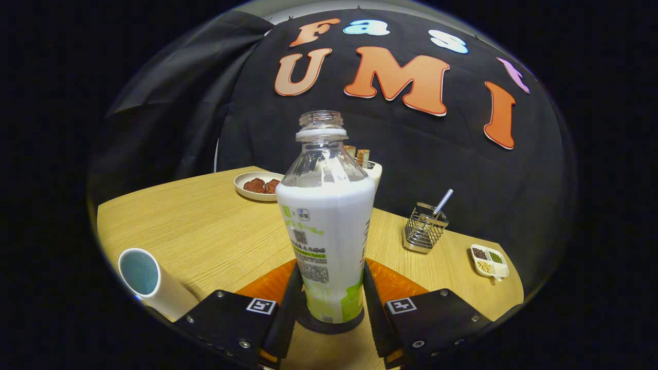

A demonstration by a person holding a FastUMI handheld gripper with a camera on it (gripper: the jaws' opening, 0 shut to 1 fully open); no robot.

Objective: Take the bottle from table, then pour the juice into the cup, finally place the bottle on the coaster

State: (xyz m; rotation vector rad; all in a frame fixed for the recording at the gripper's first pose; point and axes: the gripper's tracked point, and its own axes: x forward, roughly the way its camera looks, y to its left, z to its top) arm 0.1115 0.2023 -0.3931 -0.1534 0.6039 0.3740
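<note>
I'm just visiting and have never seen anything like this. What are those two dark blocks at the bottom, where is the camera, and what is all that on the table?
The camera rides on a hand-held gripper and looks forward along its two fingers, the dark blocks you noticed. A person carries it; there is no robot arm. Between the fingers stands an open bottle, upright, over an orange coaster; whether the fingers press on it, I cannot tell. A white cup lies to the left of the fingers on the wooden table. Beyond the bottle are a plate of brown snacks, a wire holder with a straw and a small divided dish.
</note>
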